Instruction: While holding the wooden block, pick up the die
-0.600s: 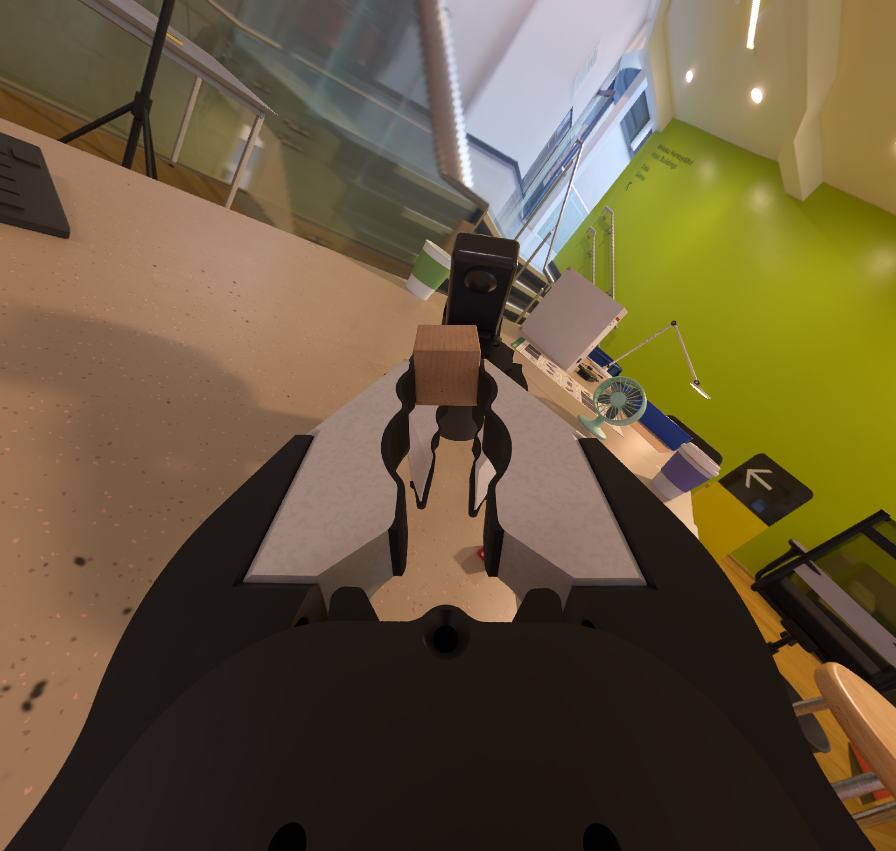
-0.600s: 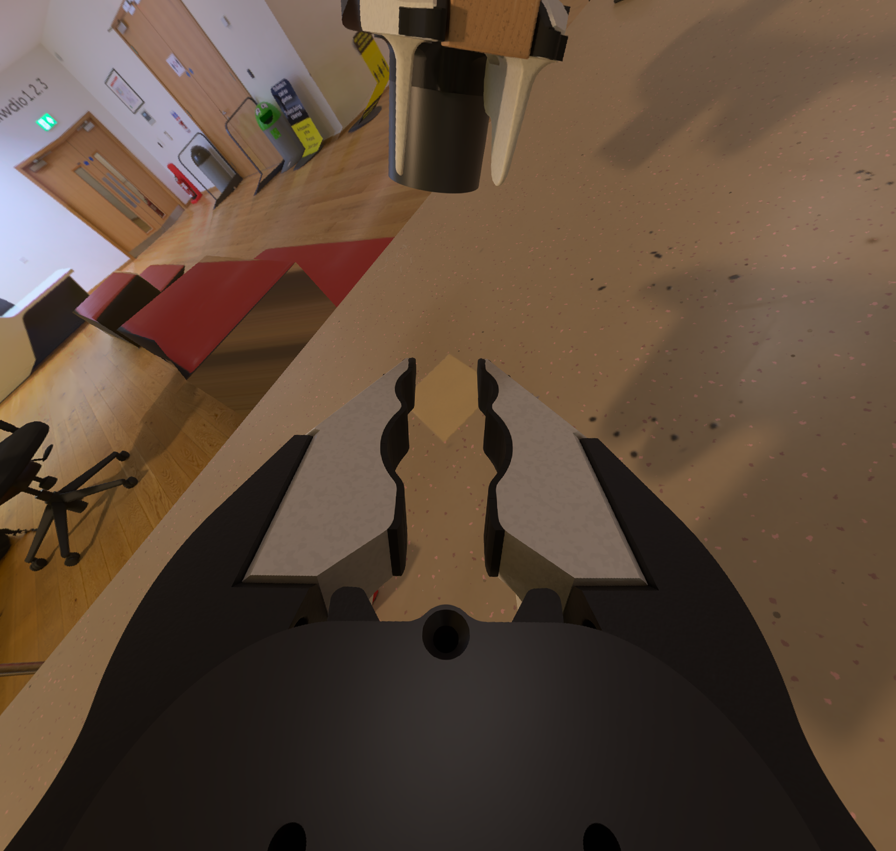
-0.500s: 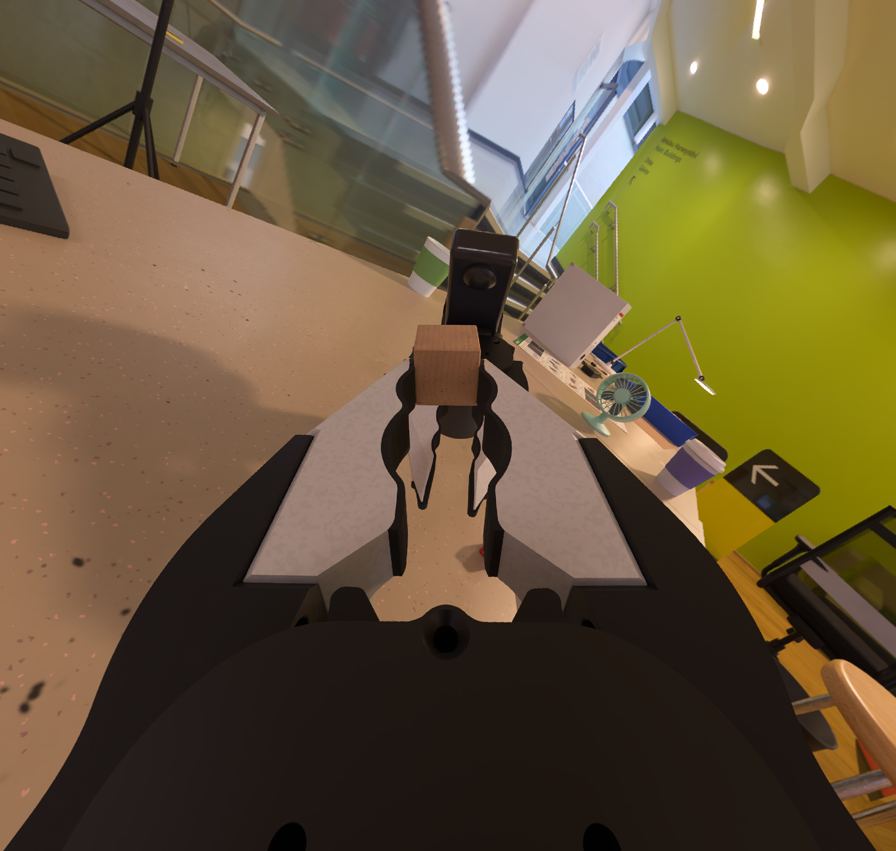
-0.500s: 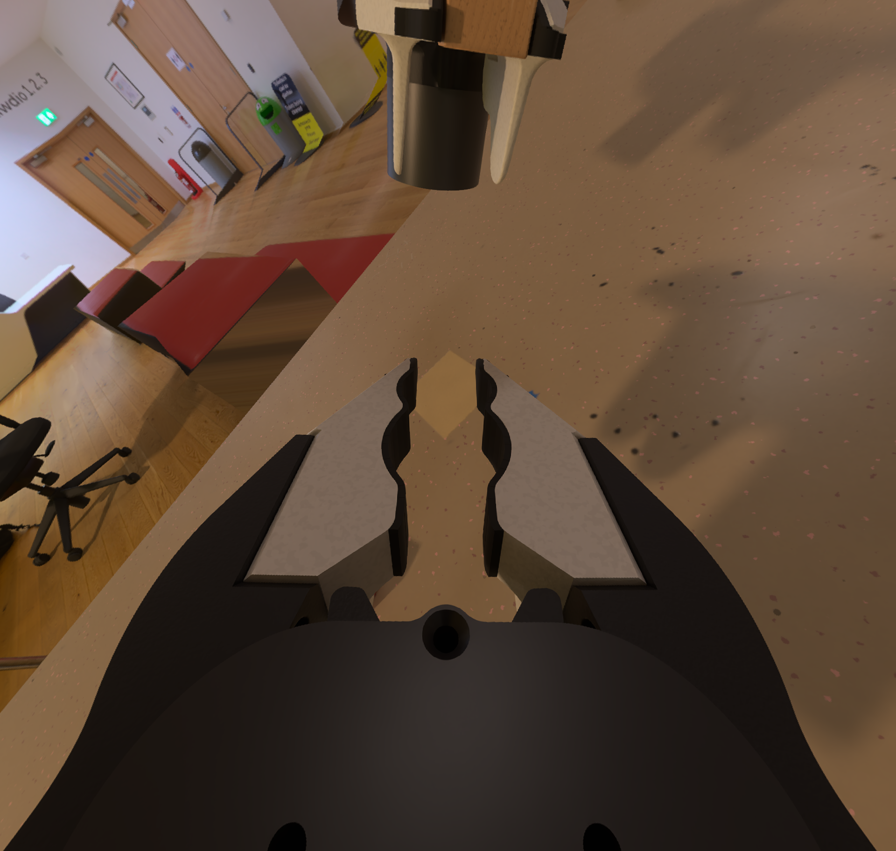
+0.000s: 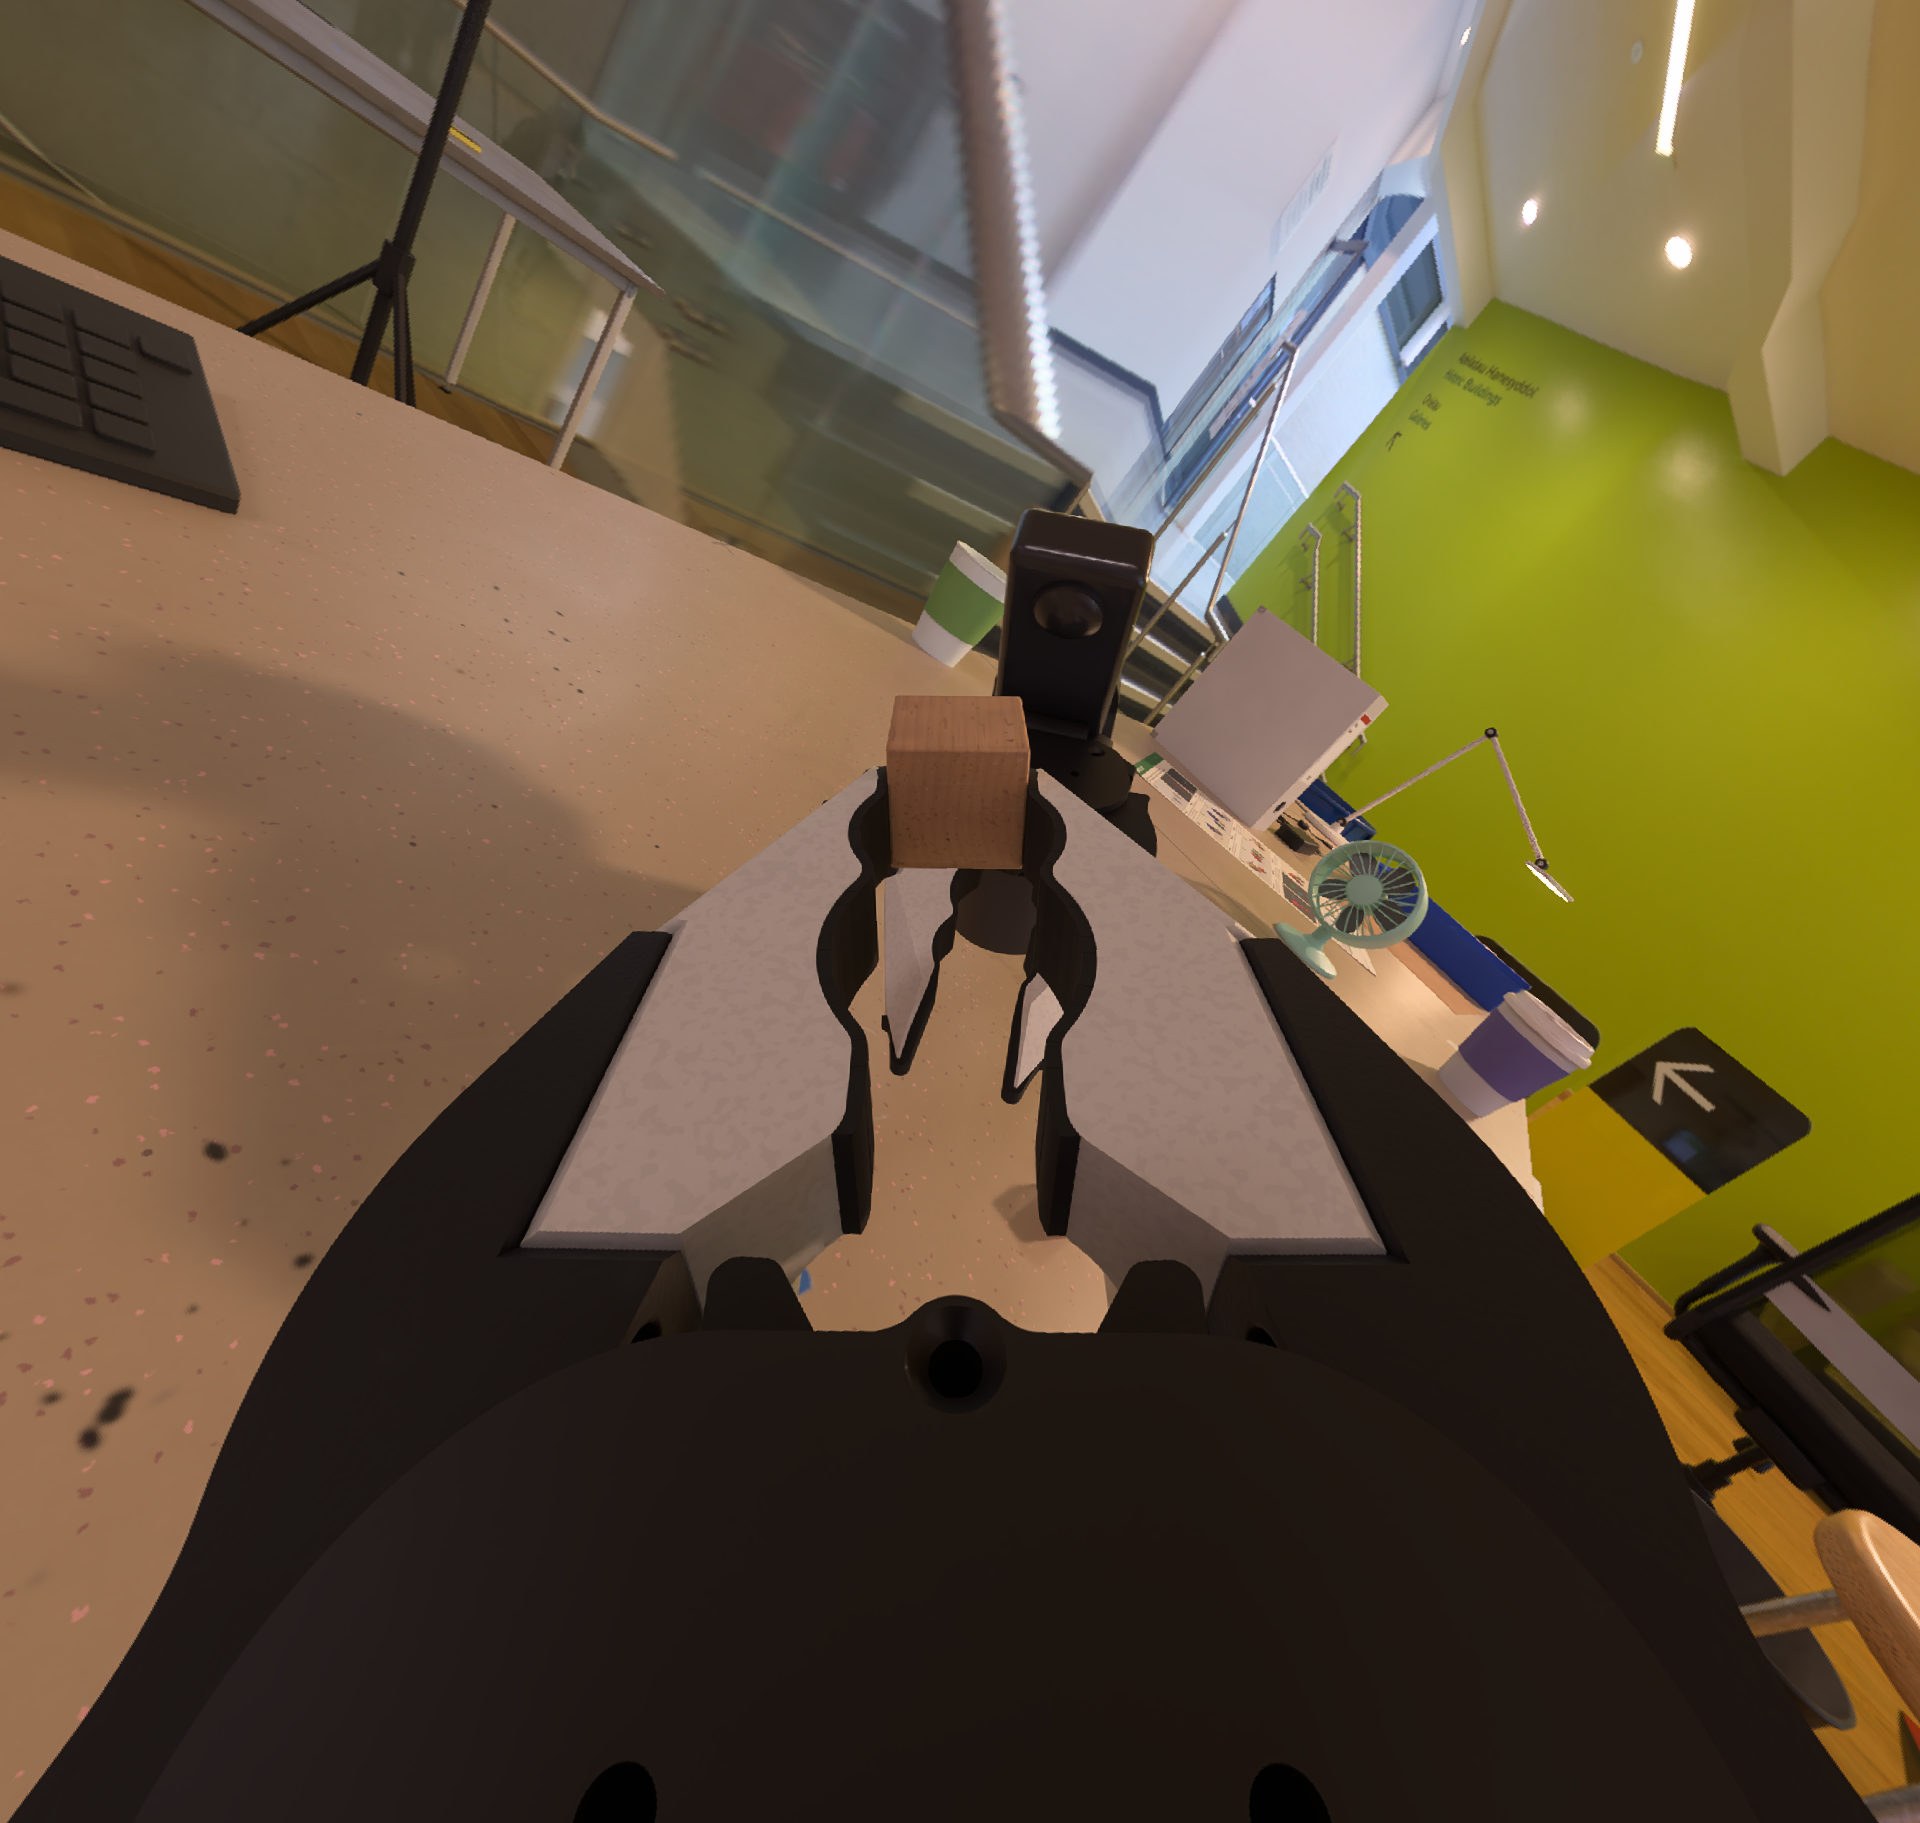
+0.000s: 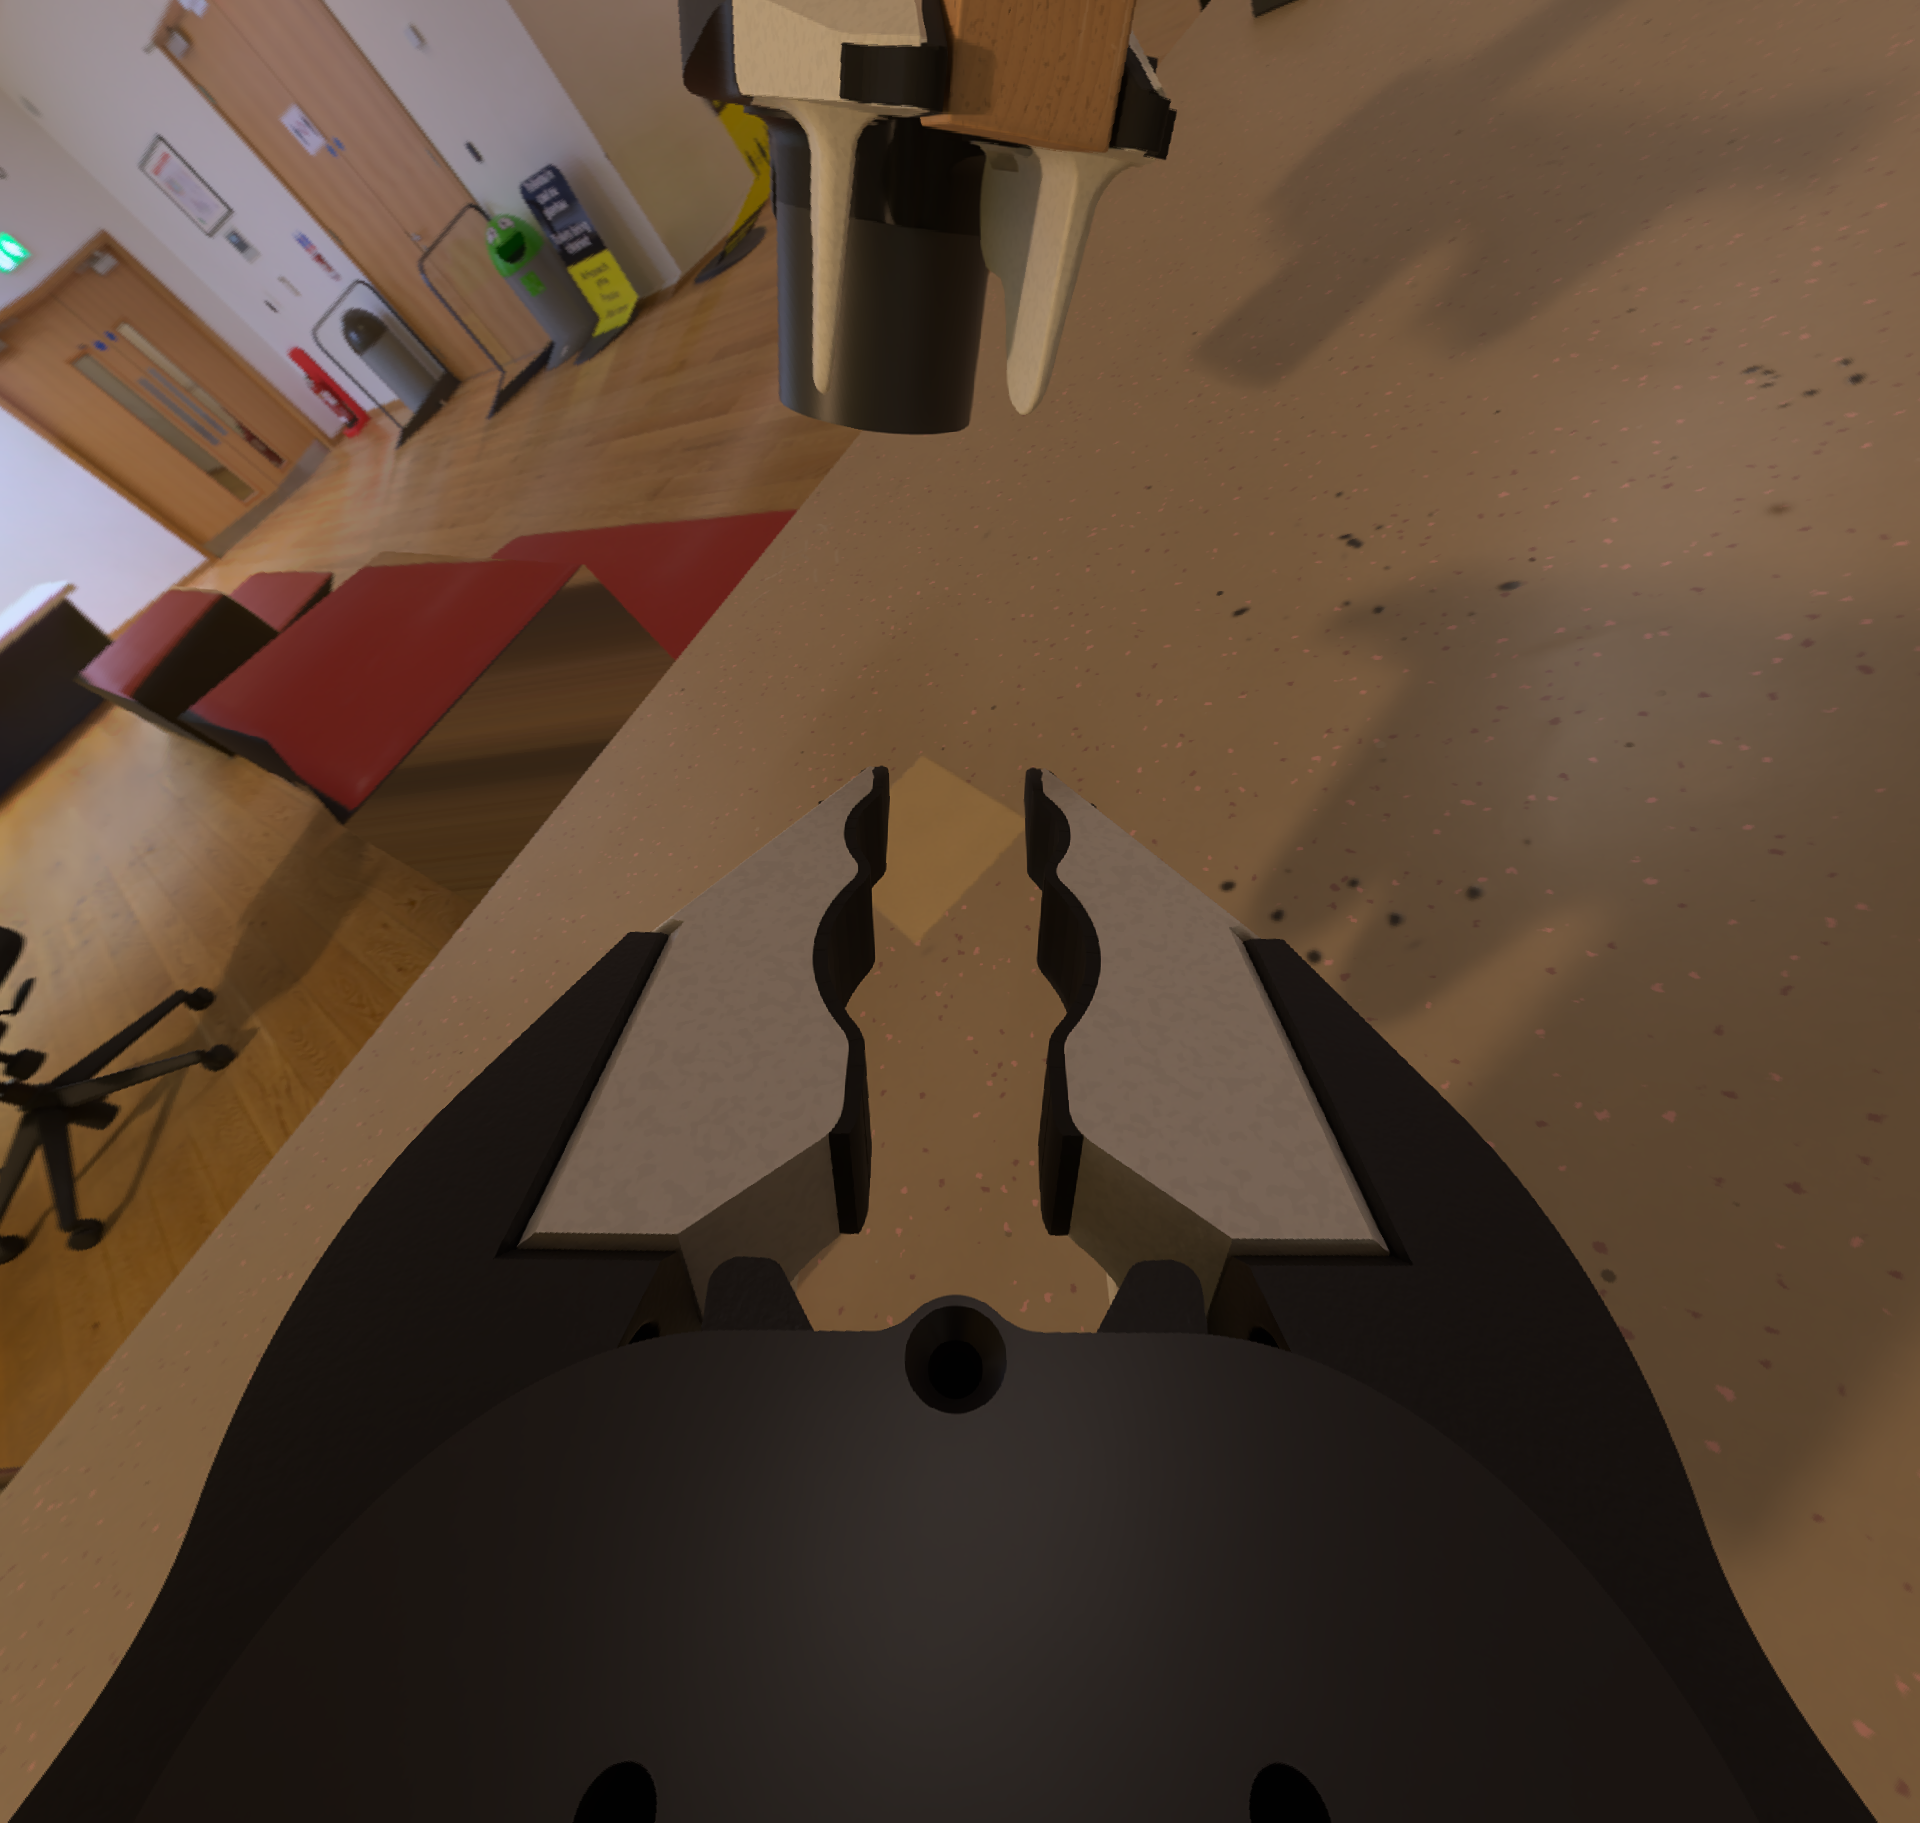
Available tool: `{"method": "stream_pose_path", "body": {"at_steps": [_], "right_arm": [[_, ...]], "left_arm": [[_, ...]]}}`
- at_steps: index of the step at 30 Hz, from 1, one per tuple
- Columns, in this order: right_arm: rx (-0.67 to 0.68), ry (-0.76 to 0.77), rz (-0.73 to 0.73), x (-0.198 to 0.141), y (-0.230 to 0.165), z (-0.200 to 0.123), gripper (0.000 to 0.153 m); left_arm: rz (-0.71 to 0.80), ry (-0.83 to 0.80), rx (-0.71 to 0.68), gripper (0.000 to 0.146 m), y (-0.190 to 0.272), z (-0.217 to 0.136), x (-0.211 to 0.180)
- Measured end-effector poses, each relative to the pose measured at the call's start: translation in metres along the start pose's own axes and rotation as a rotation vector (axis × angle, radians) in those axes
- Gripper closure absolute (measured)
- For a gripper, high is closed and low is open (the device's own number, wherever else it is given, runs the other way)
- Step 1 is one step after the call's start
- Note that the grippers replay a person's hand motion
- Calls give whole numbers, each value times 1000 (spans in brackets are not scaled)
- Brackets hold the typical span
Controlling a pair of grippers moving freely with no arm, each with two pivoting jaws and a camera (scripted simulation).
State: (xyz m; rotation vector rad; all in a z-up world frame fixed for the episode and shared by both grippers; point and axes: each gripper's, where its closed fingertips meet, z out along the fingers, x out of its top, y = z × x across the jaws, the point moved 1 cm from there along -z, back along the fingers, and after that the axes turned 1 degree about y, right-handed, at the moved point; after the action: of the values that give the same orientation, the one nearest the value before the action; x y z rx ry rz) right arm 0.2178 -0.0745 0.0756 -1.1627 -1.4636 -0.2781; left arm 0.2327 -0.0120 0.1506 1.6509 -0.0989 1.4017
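Beech-grained wooden block (image 5: 956,797) sits clamped in my left gripper (image 5: 956,817); at 12 o'clock, my right gripper (image 6: 954,817) gapes around the pale die (image 6: 940,843).

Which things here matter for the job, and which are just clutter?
Job in hand:
wooden block, clamped in the left claw
die, between the fingertips of the right claw

Lying about:
keyboard
green cup
purple cup
fan
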Motion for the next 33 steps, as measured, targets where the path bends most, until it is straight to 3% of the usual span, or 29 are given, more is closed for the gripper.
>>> {"method": "stream_pose_path", "body": {"at_steps": [10,17,33], "right_arm": [[-53,54,-18,12,3,-10,125],[-117,78,-34,25,10,-9,128],[-114,12,-12,17,20,4,127]], "left_arm": [[3,5,54,122,-2,3,0],[97,-57,156,122,2,12,-3],[190,-146,308,122,-4,15,-20]]}}
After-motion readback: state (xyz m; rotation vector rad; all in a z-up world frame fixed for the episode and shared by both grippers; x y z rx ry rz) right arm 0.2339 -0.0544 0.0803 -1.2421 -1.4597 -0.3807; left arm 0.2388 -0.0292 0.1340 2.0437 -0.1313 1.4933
